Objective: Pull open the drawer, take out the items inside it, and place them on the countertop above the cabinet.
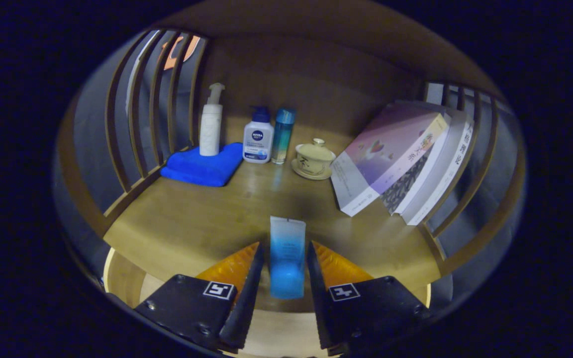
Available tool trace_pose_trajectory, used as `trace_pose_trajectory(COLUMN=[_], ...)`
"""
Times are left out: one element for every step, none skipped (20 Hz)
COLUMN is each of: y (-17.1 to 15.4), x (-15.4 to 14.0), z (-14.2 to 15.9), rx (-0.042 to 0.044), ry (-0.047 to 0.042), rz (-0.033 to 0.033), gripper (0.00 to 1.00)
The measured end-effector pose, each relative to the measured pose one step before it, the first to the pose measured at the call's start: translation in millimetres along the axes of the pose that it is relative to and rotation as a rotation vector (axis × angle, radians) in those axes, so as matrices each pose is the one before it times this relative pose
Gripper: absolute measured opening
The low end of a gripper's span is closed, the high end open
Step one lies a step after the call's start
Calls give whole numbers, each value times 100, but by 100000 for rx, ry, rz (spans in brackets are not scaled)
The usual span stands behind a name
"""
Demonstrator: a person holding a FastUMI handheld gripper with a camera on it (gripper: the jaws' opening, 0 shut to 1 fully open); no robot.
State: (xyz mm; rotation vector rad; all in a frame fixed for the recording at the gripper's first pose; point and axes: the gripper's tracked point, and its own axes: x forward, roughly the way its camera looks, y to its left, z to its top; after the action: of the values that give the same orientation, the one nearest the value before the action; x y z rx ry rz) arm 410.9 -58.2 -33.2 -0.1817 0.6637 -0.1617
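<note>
A blue tube hangs clamped between the fingers of the gripper, both pressing its sides, cap end toward the camera and flat crimped end pointing out over the countertop. The fingers are closed down to the tube's width and hold nothing else. The grip sits low on the tube, near its cap, which leaves the long flat end free to meet the wood first. The tube is carried over the counter's bare front strip, apparently clear of the surface, though the fisheye makes the gap hard to judge. That open spot looks chosen for good reason: the back of the shelf is already taken. A white pump bottle stands on a folded blue cloth, a white bottle and a slim blue bottle stand just beside it, then a lidded cup on its saucer, and books lean against the slatted side rail. Below the counter edge, pale wood shows that may be the open drawer. The tube is seemingly about to be set down.
</note>
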Motion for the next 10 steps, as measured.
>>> trace_pose_trajectory(y=[282,-45,261,-7,-79,39,225,397,198,258], x=[-760,-937,-1384,-637,-1306,-1139,-1192,-1411,-1278,-1325], z=[45,-69,-91,152,-16,-227,-174,-316,-419,-476], rx=[2048,1110,1353,642,153,141,380,-95,-293,-142], ry=[-255,-360,-672,-703,-1134,-566,-914,-603,111,-1296], rz=[1613,1118,1511,1440,99,657,1079,1975,564,886], gripper=[60,64,68,72,75,79,80,80,80,80])
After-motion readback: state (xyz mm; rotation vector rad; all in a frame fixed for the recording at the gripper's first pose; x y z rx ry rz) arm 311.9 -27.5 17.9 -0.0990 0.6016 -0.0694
